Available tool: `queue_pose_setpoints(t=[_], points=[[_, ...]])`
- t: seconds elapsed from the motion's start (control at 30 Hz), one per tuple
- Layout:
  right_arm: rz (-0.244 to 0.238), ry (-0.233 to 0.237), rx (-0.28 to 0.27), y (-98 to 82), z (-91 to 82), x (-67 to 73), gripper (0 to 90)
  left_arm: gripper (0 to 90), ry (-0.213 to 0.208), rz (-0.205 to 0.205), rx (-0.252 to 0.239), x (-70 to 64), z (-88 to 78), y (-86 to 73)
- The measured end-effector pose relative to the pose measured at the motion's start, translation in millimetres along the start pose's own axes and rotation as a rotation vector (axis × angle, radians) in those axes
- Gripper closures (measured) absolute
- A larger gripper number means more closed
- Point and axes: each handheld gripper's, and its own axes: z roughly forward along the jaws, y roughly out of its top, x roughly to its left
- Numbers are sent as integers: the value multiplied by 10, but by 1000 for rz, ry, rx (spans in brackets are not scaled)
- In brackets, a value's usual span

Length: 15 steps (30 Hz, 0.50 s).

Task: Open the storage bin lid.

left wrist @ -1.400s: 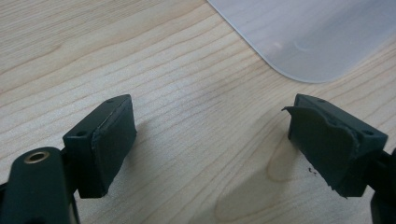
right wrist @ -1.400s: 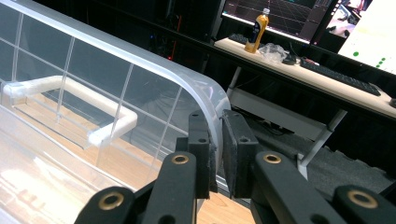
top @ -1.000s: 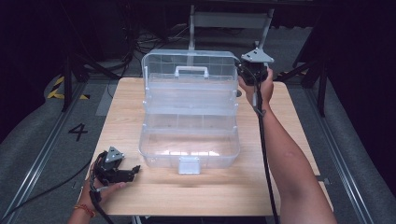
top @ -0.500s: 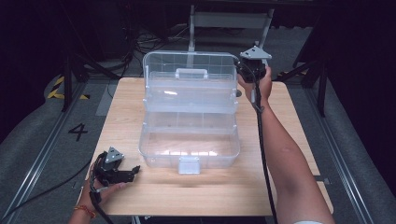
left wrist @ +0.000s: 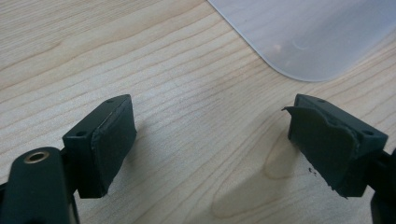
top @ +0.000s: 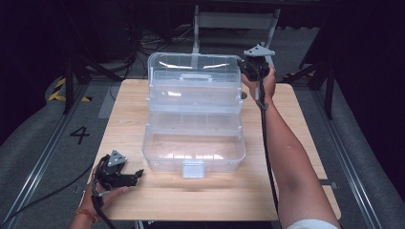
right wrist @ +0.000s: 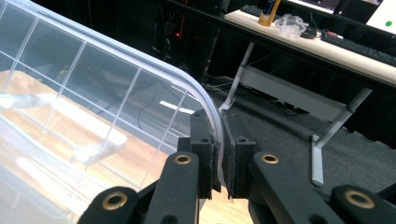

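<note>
Lid (right wrist: 107, 88) rim clamped between right gripper (right wrist: 219, 154) jaws | upright

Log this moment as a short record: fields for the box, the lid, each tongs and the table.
box: clear plastic box, open, latch tab at its front, stepped trays above the base
lid: clear lid raised at the back, handle on it
right tongs: right tongs shut on the lid's rim at its far right corner, also seen in the high view
left tongs: left tongs open, nothing between the jaws, low over the table near the box's front left corner
table: wooden table, box in the middle
</note>
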Motion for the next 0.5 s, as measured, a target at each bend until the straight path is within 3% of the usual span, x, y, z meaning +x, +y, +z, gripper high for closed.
queue_pose_setpoints(t=[0.5], points=[[13,40,41,0,133,-66,839,156,0,0,0,0,0,0]])
